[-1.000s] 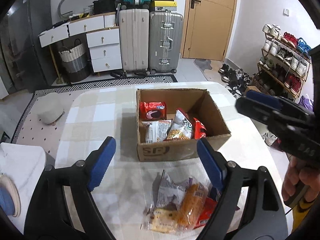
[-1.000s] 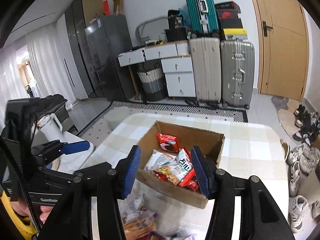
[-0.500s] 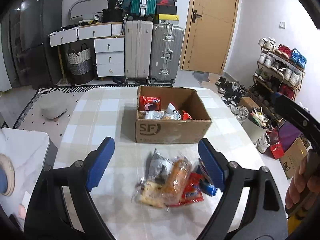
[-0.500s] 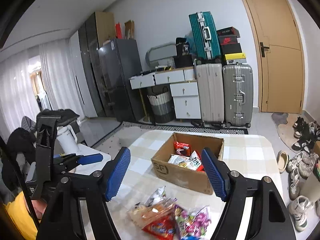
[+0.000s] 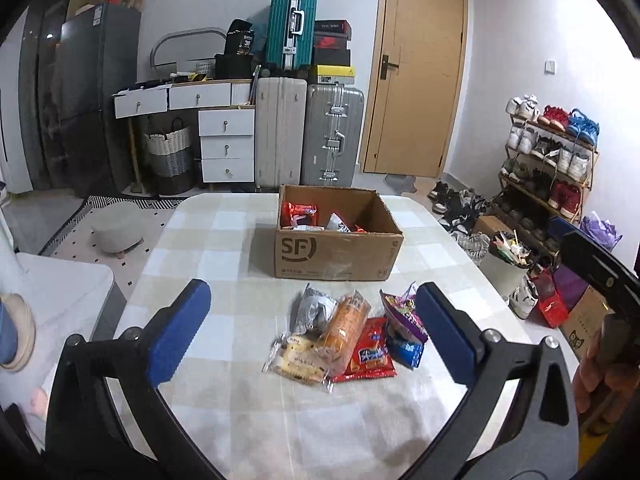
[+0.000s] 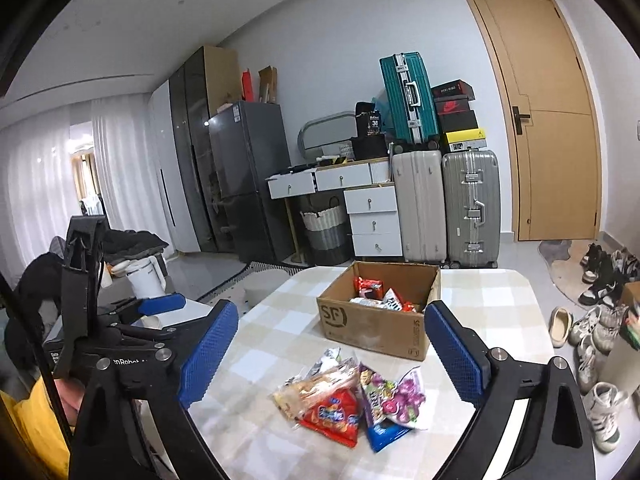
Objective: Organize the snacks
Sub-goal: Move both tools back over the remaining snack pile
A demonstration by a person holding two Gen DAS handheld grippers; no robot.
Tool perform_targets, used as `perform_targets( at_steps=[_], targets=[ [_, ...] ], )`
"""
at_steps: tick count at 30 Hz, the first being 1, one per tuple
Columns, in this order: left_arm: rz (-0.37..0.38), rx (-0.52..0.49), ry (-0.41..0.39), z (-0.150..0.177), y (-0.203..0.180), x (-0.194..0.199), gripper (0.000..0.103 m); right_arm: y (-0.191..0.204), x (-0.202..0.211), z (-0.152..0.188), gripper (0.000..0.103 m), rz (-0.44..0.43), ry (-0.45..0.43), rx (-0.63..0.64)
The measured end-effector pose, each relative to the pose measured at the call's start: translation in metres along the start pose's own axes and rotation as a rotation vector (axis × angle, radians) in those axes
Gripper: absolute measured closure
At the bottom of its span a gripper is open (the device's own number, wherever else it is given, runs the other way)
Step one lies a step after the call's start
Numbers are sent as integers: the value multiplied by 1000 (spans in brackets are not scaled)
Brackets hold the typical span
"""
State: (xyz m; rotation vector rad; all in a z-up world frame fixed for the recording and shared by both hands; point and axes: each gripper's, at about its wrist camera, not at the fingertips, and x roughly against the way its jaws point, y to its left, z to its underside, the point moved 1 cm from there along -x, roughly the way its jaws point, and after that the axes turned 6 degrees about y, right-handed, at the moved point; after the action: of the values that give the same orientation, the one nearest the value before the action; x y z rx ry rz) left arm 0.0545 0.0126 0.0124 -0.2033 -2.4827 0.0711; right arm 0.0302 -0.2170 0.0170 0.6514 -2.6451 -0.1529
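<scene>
Hovering above the checked table [image 5: 224,248], both held clear of everything: left gripper [image 5: 312,332] spread wide, right gripper [image 6: 332,356] likewise parted, nothing between the blue pads [image 6: 208,354]. Loose snack packets [image 5: 344,336] heaped on the cloth just in front of the cardboard box [image 5: 336,256], several more packets [image 6: 376,296] already lying inside it.

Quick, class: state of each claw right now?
Left claw: open, holding nothing.
Right claw: open, holding nothing.
</scene>
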Motion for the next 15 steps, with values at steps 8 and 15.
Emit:
perform_targets(
  at_steps=[8, 15],
  targets=[
    [-25, -3, 55, 33, 14, -19, 1, -7, 4, 36, 1, -22, 0, -45],
    [-9, -21, 126, 48, 13, -57, 1, -16, -15, 56, 1, -12, 57, -71]
  ],
)
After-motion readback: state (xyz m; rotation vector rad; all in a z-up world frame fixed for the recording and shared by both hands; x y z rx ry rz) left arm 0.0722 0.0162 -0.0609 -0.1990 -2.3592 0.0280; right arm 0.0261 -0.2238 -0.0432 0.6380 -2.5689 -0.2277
